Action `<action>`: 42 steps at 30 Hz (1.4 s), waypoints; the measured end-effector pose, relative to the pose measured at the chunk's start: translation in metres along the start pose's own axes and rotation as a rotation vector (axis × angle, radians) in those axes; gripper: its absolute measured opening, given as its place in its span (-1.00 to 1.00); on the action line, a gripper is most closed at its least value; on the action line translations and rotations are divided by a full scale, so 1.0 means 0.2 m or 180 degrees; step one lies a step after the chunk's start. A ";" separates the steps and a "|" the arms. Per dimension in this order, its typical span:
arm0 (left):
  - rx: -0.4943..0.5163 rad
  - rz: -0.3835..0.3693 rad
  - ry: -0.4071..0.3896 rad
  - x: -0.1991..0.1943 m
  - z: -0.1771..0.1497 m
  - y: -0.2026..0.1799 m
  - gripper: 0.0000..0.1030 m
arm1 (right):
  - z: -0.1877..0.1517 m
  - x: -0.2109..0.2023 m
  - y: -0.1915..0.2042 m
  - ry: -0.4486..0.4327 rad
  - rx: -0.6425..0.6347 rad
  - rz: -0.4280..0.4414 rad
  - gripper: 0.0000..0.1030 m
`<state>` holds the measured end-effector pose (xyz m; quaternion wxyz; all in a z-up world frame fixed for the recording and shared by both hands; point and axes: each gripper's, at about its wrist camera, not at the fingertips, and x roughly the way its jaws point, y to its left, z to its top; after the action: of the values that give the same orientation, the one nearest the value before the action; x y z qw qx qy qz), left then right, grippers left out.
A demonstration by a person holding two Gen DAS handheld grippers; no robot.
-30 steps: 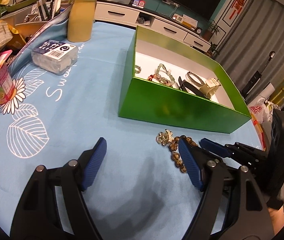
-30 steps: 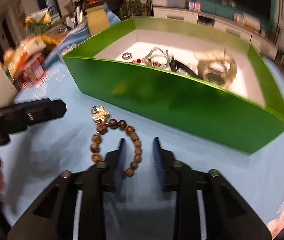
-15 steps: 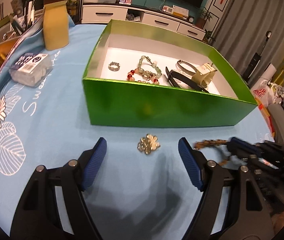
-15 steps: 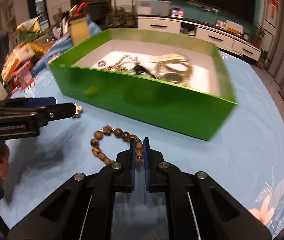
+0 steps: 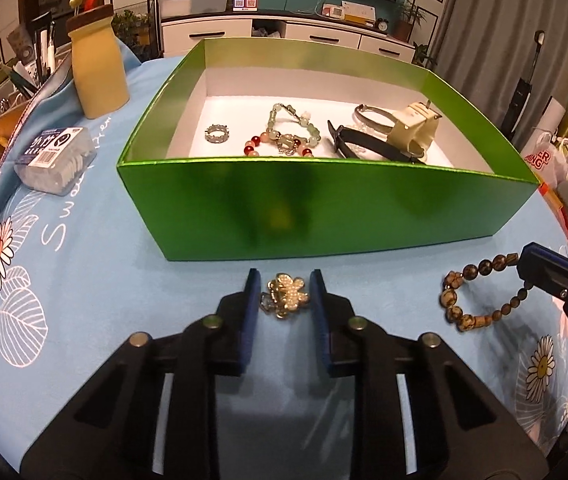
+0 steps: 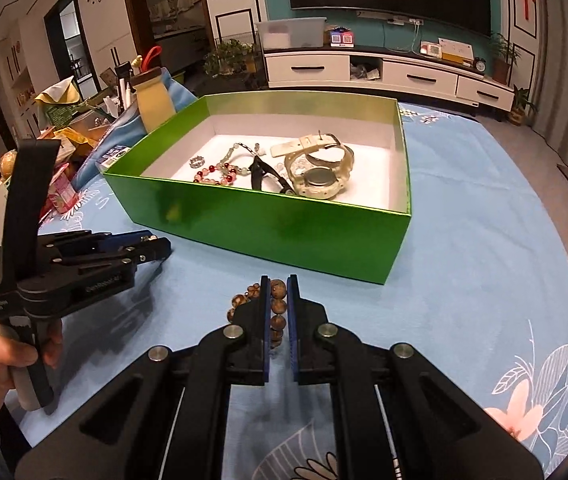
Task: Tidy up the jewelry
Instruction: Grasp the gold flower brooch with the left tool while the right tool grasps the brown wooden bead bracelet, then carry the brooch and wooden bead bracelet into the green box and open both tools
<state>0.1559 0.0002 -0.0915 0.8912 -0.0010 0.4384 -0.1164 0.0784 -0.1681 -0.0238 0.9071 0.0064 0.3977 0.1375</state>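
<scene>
Left gripper (image 5: 285,280) sat low over the worktop (image 5: 84,320), fingers narrowed around the gold brooch (image 5: 285,299). Blue pads flanked it on both sides; couldn't tell whether they were touching or actually clamped. Brooch was on the blue cloth just in front of the green box (image 5: 323,216), apart from its front wall.

Right gripper (image 6: 276,284) had its fingers nearly closed, pinched on the brown bead bracelet (image 6: 278,306). In the left wrist view the bracelet (image 5: 479,296) hung from the right fingertips as a loop; couldn't tell whether its lower beads were touching the cloth. It was outside the box, near the front right corner.

Inside the box, on the white floor: silver ring (image 5: 217,134) at left, red-and-green bead bracelet (image 5: 284,140) mid, black strap (image 5: 371,148) and a cream-strap watch (image 5: 413,130) at right.

Yellow bottle (image 5: 98,68) and a clear plastic box (image 5: 58,160) stood left of the green box.
</scene>
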 end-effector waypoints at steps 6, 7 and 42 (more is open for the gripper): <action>0.0040 0.0008 -0.0012 -0.03 -0.02 -0.02 -0.52 | -0.01 -0.01 0.01 -0.0003 -0.0008 0.0021 -0.86; 0.0046 0.0003 -0.0021 -0.04 -0.02 -0.02 -0.52 | 0.00 -0.02 0.02 -0.0011 -0.0006 0.0027 -0.86; -0.0049 -0.0354 -0.0422 -0.48 0.41 -0.06 -0.52 | 0.42 -0.30 -0.09 -0.0741 0.0026 -0.0018 -0.86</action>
<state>0.1604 -0.0004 0.0348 0.9104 -0.0400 0.3786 -0.1620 0.1051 -0.1918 0.0740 0.9475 0.0250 0.2902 0.1317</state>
